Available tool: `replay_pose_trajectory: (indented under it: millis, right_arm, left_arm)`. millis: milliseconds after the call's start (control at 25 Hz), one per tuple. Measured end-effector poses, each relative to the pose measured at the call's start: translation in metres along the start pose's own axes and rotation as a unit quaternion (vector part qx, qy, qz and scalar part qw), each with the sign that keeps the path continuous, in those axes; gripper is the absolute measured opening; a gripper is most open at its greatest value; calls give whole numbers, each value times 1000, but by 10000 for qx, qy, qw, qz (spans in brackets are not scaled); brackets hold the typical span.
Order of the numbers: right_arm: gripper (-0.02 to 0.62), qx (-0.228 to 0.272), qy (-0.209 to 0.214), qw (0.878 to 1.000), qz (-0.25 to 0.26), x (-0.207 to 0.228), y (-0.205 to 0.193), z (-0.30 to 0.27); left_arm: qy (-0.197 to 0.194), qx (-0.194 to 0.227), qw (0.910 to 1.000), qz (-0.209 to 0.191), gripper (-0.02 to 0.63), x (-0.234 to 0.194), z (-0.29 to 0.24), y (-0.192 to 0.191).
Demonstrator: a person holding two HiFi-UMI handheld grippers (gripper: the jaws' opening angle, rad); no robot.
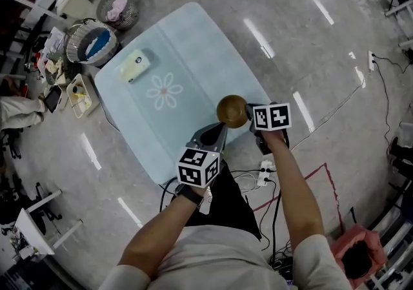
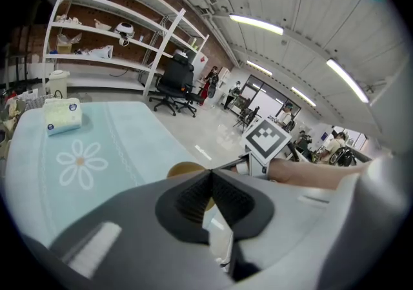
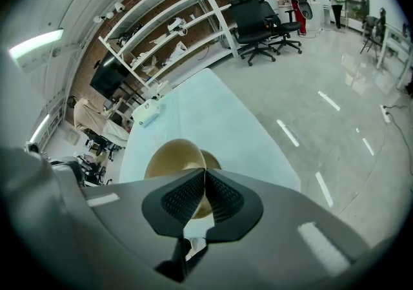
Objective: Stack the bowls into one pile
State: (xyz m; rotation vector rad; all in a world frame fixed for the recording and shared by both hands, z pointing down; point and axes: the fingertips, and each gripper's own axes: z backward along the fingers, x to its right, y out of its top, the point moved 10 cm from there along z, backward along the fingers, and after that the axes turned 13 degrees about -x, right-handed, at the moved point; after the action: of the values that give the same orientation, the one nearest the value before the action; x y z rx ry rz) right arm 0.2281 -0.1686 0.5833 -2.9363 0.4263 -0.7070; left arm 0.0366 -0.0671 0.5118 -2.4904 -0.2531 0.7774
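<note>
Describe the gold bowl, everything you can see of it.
The bowl is round, gold-brown and glossy, and looks like metal. It sits at the near edge of the pale blue table, partly out over the floor. The right gripper has its jaws shut on the rim. The left gripper is shut right against the bowl; whether it pinches it is unclear.

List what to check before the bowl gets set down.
1. Right hand-held gripper grip: ok, jaws shut on the gold bowl rim.
2. Left hand-held gripper grip: ok, jaws shut on the bowl's rim.
3. Stack complete: cannot tell, only one bowl shows clearly.
4. Bowl above table: cannot tell, it hangs at the near edge.
5. Landing area free: ok, white box lies at the far end.
</note>
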Motion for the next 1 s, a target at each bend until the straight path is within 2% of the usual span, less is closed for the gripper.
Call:
replay_pose_trajectory:
  millis: [240,560,760,1000]
  right_arm:
    - [21,-118,50,9999,-55,3,-2,-14]
    - [23,-121,-507,9984,236,6,-2,-8]
    - [23,168,-579,9980,179,3,-2,4]
    - [17,794,-474,9957,56,-23,-16,25]
  left_arm:
    - [38,-9,10000,31,6,-5,0,-4]
    - [2,-54,10000,8,6,-6,-4,-3]
    - [-32,-75,9999,-58,6,-8,-7,0]
    - [-164,-41,9996,-206,6,-9,3,4]
